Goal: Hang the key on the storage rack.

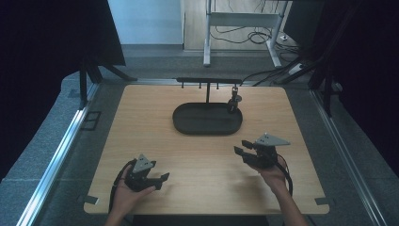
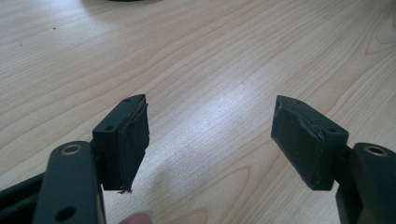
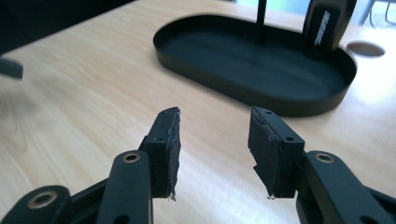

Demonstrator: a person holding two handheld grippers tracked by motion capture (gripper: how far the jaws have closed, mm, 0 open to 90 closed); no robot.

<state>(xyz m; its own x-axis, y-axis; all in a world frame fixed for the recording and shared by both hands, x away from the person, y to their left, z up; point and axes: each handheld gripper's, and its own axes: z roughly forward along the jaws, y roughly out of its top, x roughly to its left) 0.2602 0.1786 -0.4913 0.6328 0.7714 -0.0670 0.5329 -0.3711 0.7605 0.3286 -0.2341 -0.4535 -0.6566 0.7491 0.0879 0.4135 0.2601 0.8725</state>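
A black oval tray lies at the far middle of the wooden table, with a thin post rising to a hook bar. A dark object hangs from the bar's right end over the tray; the same object stands at the tray's far side in the right gripper view. My left gripper is near the front left, open and empty. My right gripper hovers at the front right, open and empty, pointing toward the tray.
A metal rail runs along the table's left side and another along the right. Beyond the far edge stand a white desk frame and loose cables. Bare wood lies between the grippers.
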